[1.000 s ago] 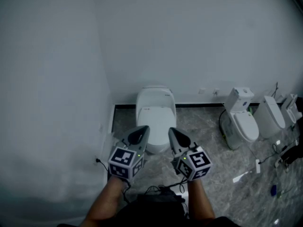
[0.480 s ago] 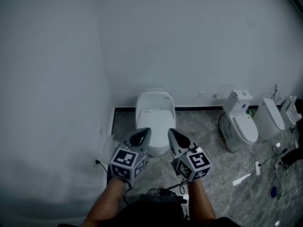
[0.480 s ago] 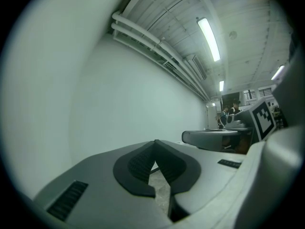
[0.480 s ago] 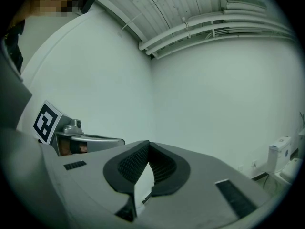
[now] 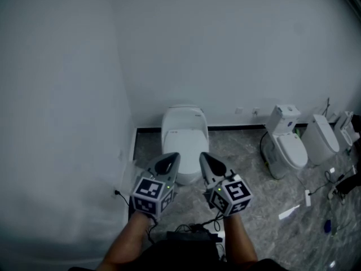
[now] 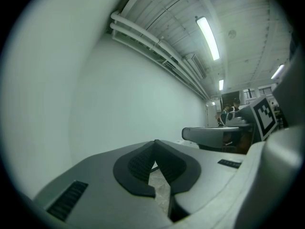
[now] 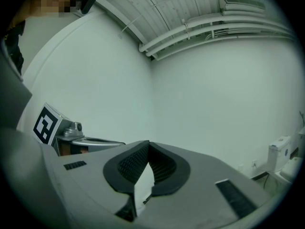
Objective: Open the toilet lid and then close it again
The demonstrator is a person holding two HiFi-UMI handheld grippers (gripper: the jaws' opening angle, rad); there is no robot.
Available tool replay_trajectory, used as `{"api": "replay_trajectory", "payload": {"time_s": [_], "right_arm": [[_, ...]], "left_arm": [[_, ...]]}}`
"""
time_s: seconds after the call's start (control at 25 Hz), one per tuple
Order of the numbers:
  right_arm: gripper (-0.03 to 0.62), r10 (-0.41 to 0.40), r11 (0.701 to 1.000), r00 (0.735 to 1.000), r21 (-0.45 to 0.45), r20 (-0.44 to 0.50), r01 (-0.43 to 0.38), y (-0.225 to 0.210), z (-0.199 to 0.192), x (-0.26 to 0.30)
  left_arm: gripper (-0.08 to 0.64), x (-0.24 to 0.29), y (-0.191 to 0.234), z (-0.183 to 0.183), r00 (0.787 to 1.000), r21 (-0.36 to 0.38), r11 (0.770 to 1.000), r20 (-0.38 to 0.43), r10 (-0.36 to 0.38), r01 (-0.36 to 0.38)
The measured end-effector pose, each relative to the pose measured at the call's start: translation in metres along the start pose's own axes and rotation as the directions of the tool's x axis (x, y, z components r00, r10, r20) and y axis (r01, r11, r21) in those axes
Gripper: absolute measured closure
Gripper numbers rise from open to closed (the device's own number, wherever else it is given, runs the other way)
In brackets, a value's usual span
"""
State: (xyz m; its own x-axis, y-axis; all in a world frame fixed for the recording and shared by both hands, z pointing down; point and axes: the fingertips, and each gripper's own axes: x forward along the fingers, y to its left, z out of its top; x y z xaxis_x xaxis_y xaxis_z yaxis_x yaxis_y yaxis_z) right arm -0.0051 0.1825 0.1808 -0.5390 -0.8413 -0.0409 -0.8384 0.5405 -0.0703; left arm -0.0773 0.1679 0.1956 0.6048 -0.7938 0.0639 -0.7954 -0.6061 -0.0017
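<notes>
The floor (image 5: pixel 242 151) is grey marble-look tile. Sitting on it: a white toilet (image 5: pixel 184 143) tucked into the corner, lid down, a second toilet (image 5: pixel 287 145) well off to the right, and a third toilet (image 5: pixel 321 139) just beside that. Loose stuff too: a white strip (image 5: pixel 289 212), a small blue thing (image 5: pixel 326 226), and a black cable (image 5: pixel 119 195) by the left wall.

We see a dim, grey room in the head view, darker at the corners. In the left gripper view a long ceiling lamp (image 6: pixel 208 31) shines bright. Both gripper views look bent and round, with black edges.
</notes>
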Motion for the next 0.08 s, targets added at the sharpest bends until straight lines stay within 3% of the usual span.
{"api": "replay_trajectory", "payload": {"time_s": [0.08], "right_arm": [[0.583, -0.001, 1.0, 1.0, 0.0, 0.002, 0.001, -0.0011, 0.0012, -0.0014]], "left_arm": [[0.552, 0.0007, -0.0023, -0.0011, 1.0, -0.001, 1.0, -0.006, -0.002, 0.002]]}}
